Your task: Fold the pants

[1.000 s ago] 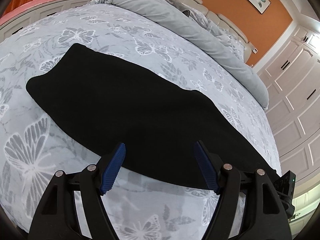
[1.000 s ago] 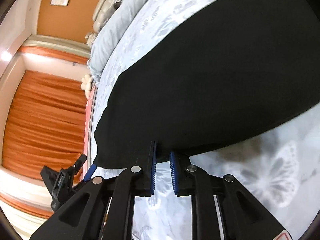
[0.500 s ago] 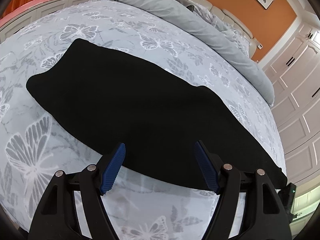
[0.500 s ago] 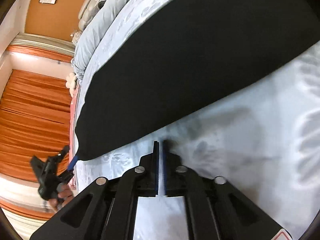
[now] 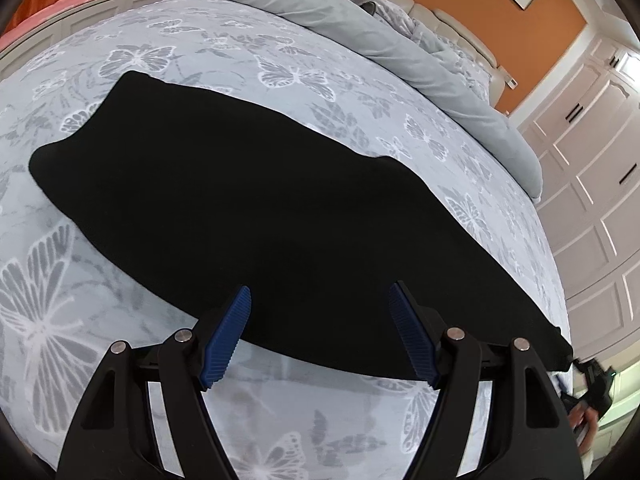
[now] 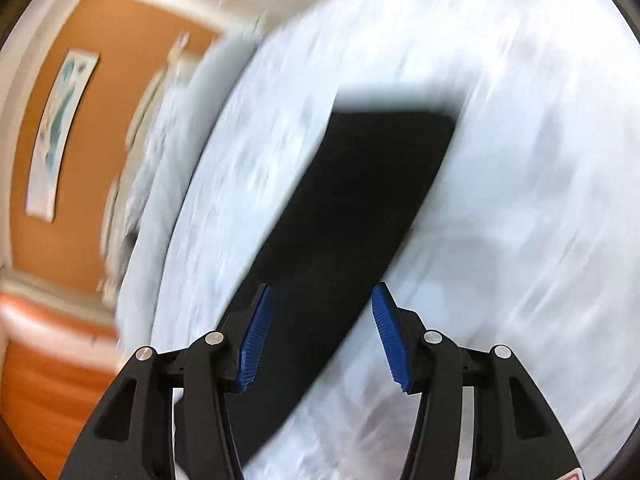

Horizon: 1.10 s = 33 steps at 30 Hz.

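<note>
Our left tool (image 5: 320,334) and right tool (image 6: 318,330) gape wide, empty, above the black pants (image 5: 256,208); soft, limp cloth, best pinched at its end corners.

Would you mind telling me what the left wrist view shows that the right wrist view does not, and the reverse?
Only the left wrist view shows sharp butterfly prints on the bedspread, the rolled grey duvet and white cabinet doors. Only the right wrist view, heavily blurred, shows the right gripper open over one end of the pants. Both show the black pants flat on the bed, the orange wall, and open jaws; the left gripper holds nothing.
</note>
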Tool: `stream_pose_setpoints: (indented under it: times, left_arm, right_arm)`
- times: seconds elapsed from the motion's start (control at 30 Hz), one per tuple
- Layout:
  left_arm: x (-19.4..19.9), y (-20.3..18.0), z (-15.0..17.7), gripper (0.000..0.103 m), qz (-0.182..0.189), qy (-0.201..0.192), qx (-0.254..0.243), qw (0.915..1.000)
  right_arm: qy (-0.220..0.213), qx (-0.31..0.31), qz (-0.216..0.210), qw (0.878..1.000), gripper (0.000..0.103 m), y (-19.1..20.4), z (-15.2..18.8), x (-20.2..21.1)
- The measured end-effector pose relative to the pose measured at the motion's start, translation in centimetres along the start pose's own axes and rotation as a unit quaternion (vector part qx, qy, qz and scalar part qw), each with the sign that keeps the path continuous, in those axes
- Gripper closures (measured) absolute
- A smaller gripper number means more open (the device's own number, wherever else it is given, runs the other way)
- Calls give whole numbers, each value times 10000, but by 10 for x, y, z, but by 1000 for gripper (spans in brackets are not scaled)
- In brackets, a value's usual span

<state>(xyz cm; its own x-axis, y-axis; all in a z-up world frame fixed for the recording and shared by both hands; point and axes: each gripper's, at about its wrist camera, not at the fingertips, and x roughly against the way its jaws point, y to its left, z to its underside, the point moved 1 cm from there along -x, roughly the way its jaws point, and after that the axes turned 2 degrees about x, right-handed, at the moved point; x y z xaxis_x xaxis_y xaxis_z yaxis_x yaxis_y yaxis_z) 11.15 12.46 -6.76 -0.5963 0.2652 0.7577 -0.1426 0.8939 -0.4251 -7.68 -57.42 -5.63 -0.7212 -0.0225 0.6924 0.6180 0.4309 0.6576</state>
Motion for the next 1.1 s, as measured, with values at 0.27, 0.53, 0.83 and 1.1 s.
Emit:
stream_pose_setpoints:
  times: [0.27,0.53,0.83,1.1]
  left_arm:
    - [-21,-25,4,33,-43,61,-302,9995]
    - [-33,-31,-2,33,-75,17,-331,9994]
    - [-40,-38,-1,33,-116,36,-490,9987]
    - [-36,-40,-1,33,-109,-12,-503,9987]
  right_arm:
    - [513,693,-59,9963,93,6,-42,-41]
    - [-513,2449,-323,9676,98,58,-50,-7]
    - [-16,1833,312,9826,44,3,-50,-37]
    - [-337,1977,341,9791,96,7,-62,-31]
